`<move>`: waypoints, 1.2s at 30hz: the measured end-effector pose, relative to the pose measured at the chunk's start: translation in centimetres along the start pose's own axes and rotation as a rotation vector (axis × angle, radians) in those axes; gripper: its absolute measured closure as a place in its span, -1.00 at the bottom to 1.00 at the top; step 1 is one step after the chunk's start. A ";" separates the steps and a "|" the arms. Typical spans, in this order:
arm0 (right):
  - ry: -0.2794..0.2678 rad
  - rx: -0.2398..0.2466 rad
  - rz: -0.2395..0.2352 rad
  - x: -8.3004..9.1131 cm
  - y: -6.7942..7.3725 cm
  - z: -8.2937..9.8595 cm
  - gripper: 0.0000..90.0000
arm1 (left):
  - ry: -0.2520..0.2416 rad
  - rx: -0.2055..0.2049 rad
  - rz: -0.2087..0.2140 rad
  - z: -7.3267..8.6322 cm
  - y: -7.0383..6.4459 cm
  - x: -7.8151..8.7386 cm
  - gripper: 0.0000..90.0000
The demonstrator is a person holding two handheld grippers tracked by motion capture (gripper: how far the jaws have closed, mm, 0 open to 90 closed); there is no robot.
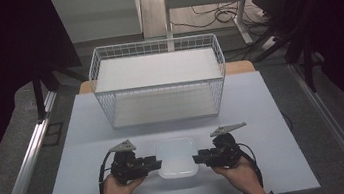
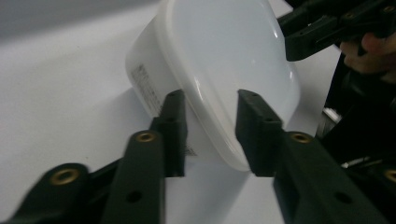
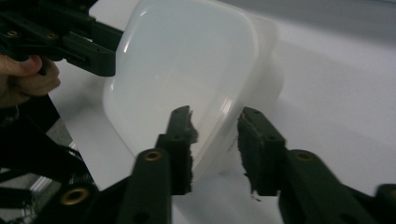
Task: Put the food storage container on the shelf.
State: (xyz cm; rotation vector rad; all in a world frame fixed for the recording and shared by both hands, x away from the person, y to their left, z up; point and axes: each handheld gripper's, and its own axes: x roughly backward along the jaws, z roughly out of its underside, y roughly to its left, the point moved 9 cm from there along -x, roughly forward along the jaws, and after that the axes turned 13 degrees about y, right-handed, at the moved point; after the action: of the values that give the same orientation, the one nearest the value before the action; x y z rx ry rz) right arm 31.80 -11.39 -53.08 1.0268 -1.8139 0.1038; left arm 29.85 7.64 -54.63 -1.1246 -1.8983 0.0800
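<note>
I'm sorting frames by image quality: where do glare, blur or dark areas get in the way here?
High view: the sides are nearly black, and the white container is washed out between the grippers. Left gripper view: bright streaks of glare on the container's lid; the near fingers are soft. Right gripper view: the lid looks overexposed, with a streak near its edge.

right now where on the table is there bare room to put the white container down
Bare tabletop lies left of the left gripper, right of the right gripper, and between the white container and wire basket. The near middle is crowded by both grippers' jaws flanking the container.
</note>
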 end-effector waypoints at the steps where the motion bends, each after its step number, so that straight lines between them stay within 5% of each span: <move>1: -0.013 -0.006 0.009 0.2 -0.1 -0.1 0.69 | -0.011 0.004 0.002 -0.1 0.0 0.0 0.68; 3: -0.030 0.005 0.055 0.4 -0.4 -0.2 0.74 | -0.013 0.012 -0.008 -0.1 0.1 -0.1 0.77; 11: -0.075 0.014 0.102 0.2 -0.3 -0.5 0.75 | -0.024 0.026 -0.055 -0.5 0.4 -0.1 0.78; 22: -0.143 0.032 0.105 1.2 -0.1 -1.5 0.75 | -0.063 0.009 -0.078 -2.2 0.2 1.1 0.78; 36: -0.207 0.106 0.122 3.8 0.6 -5.8 0.75 | -0.113 -0.027 -0.113 -5.9 0.1 4.4 0.78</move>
State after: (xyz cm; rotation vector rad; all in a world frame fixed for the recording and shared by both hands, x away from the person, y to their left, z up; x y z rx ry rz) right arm 35.08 -10.41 -47.05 1.0308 -2.0787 0.1742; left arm 33.34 8.80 -48.30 -1.0475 -2.0652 0.0561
